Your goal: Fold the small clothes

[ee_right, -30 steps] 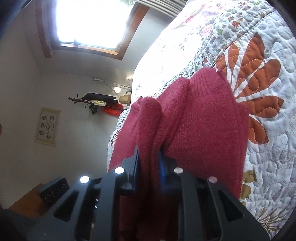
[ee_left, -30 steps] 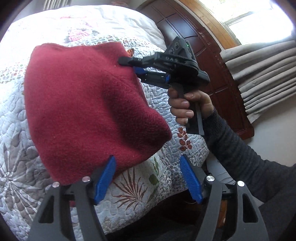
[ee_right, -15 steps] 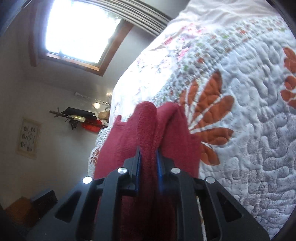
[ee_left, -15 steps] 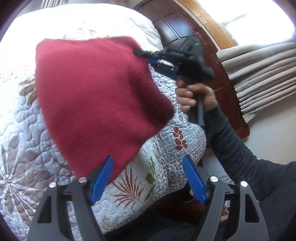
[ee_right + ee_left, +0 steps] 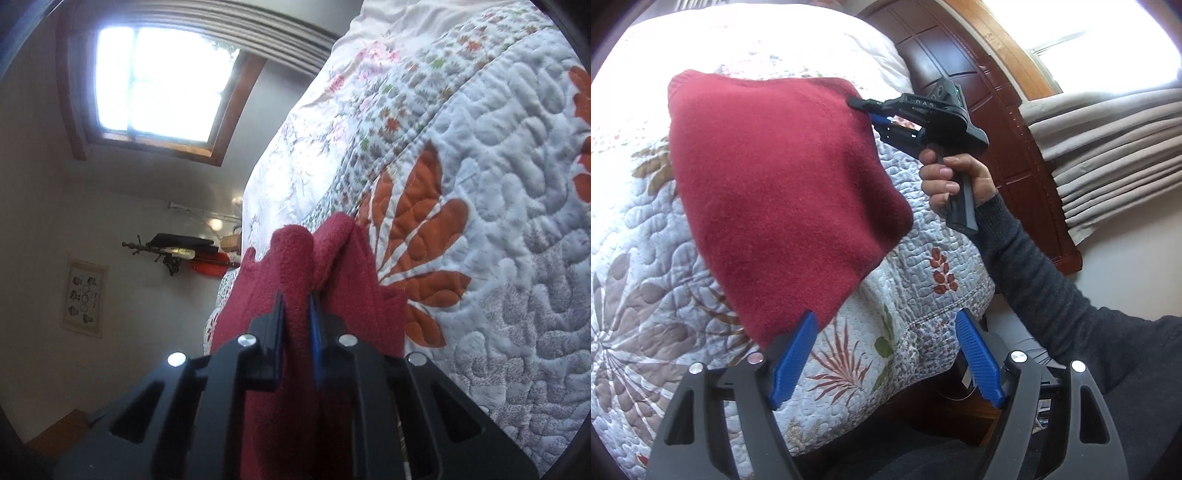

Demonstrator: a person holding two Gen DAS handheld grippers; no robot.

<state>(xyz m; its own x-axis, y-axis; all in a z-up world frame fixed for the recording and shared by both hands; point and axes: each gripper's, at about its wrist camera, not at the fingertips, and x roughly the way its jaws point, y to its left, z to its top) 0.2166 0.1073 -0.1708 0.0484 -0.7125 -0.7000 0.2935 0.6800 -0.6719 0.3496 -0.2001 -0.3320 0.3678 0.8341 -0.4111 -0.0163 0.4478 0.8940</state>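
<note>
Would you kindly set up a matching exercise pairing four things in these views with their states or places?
Things:
1. left hand-held gripper
2. right hand-held gripper
3. red garment
4. curtains

States or places:
A. lies over the quilted bed
B. jaws wide open, holding nothing
C. hang beside the dark wooden headboard
D. jaws clamped on a fold of cloth

Pairs: 1-B, 2-D, 3-A, 4-C

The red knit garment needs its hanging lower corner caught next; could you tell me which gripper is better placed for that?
Left. The left gripper is open right beside the red knit garment's lower corner, while the right gripper is shut on its upper edge.
</note>
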